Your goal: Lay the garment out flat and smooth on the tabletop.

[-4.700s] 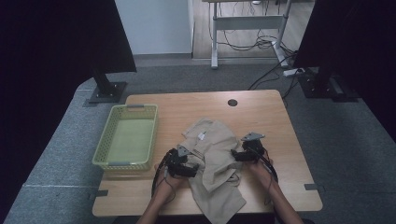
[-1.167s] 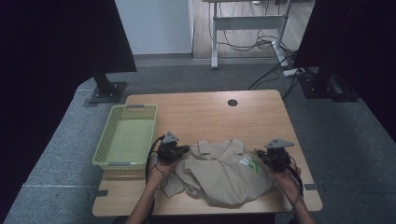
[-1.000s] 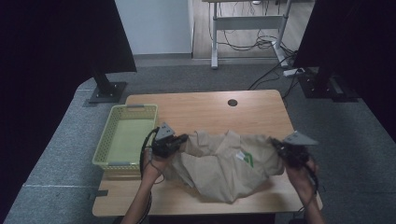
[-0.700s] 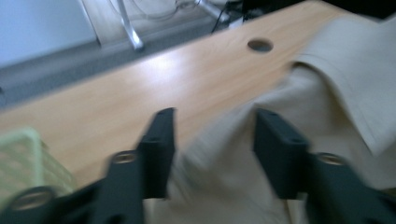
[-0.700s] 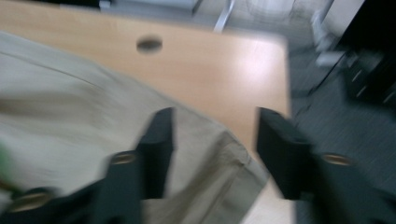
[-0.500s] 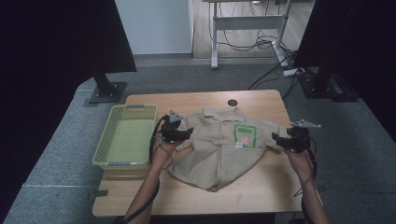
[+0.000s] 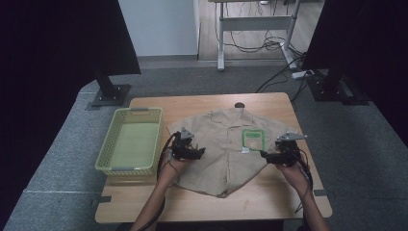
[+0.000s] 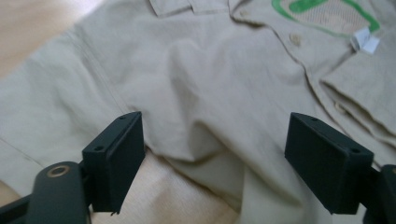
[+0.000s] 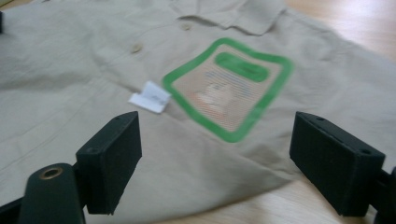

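Note:
A beige short-sleeved shirt (image 7: pixel 223 149) lies spread front-up on the wooden table (image 7: pixel 202 204), collar at the far side. A green-framed patch (image 7: pixel 253 139) sits on its chest, with a small white tag (image 9: pixel 150 96) beside it. My left gripper (image 7: pixel 199 153) is low over the shirt's left side. Its jaws have just been opening and stand wide over the cloth (image 8: pixel 196 93), pressing on nothing. My right gripper (image 7: pixel 265 155) is at the shirt's right edge. Its jaws have also just been opening and stand apart in front of the patch (image 9: pixel 229 88), gripping nothing.
A yellow-green plastic basket (image 7: pixel 139 110) stands at the table's left, close to the left gripper. A dark round hole (image 7: pixel 239 105) marks the table's far edge behind the collar. Black stand feet and cables lie on the floor beyond.
A second ago both grippers held the shirt bunched and lifted between them. They have since come down, let go and opened, and the shirt now lies flat.

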The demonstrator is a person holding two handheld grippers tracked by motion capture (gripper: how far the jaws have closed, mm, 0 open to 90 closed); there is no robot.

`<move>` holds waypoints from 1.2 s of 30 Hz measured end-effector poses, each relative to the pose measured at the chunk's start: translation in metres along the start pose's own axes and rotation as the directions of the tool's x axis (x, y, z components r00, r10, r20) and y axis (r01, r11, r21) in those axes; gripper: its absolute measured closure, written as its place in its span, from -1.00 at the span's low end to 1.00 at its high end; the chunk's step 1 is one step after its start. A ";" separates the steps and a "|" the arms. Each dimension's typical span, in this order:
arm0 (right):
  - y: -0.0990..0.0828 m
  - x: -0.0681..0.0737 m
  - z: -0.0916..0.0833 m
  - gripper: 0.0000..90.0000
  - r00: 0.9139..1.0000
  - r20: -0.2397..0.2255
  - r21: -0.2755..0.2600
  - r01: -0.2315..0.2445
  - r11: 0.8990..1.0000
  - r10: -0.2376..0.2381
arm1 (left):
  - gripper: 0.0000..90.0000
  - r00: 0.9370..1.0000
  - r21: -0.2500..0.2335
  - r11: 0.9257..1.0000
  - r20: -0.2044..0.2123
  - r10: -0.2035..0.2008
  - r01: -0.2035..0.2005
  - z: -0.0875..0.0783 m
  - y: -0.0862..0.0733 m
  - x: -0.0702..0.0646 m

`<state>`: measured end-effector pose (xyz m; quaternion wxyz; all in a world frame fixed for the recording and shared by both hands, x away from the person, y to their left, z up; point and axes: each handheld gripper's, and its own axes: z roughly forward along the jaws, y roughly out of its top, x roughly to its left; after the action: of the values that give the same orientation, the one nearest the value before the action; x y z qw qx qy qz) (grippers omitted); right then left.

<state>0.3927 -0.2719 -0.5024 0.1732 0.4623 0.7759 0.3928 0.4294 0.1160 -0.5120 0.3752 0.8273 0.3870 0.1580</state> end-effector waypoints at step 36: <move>-0.003 0.144 0.081 -0.70 0.954 -0.034 0.136 0.299 0.945 -0.297 | -0.67 0.995 0.036 0.998 -0.087 -0.045 0.048 0.010 -0.042 -0.005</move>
<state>0.3679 -0.1138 -0.5425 0.1927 0.3482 0.8635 0.3099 0.4095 0.1256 -0.5498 0.3460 0.8175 0.4249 0.1771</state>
